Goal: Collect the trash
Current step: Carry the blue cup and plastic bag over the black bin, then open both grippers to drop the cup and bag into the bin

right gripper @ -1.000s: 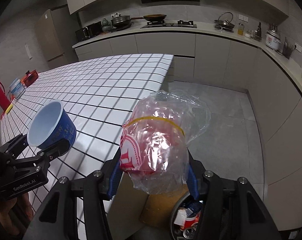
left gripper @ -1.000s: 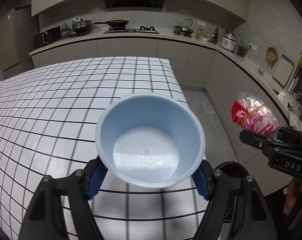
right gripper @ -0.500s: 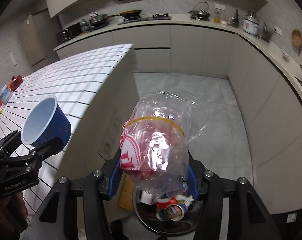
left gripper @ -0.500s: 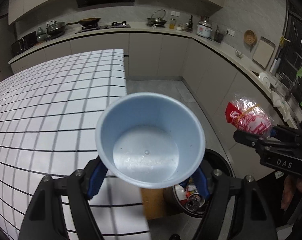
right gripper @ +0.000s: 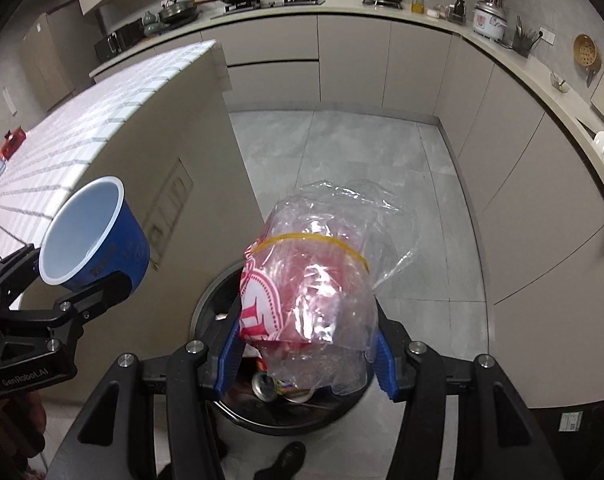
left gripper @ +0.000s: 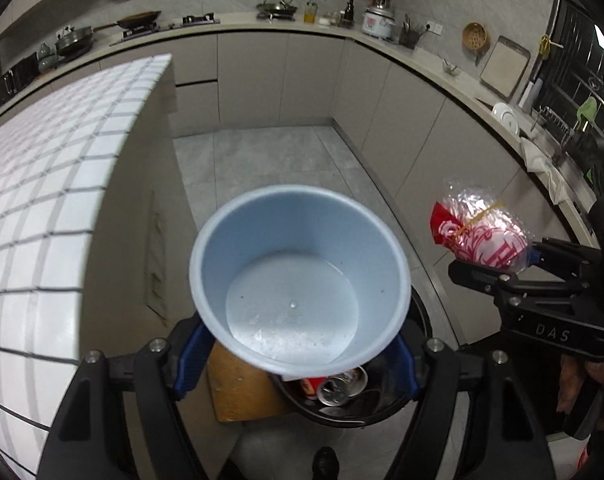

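Note:
A light-blue cup (left gripper: 298,296), empty, with its mouth toward the camera, is clamped between the blue pads of my left gripper (left gripper: 298,360). It hangs over the black round trash bin (left gripper: 353,414), which stands on the floor with cans inside. My right gripper (right gripper: 305,360) is shut on a clear plastic bag (right gripper: 309,288) with red-and-white packaging inside and a yellow rubber band around it. That bag is above the bin (right gripper: 208,304). The right wrist view shows the cup (right gripper: 94,248) at left. The left wrist view shows the bag (left gripper: 477,240) at right.
The white-tiled island counter (left gripper: 42,200) rises at left, its side panel (right gripper: 206,160) close to the bin. A brown board (left gripper: 242,388) leans beside the bin. A person's shoe (right gripper: 286,456) is near the bin. Grey cabinets (right gripper: 521,200) line the back and right, with grey floor between.
Both grippers have moved off the tiled counter, rightward and down, and now hang over the bin on the floor. The cup and the bag stay gripped as before.

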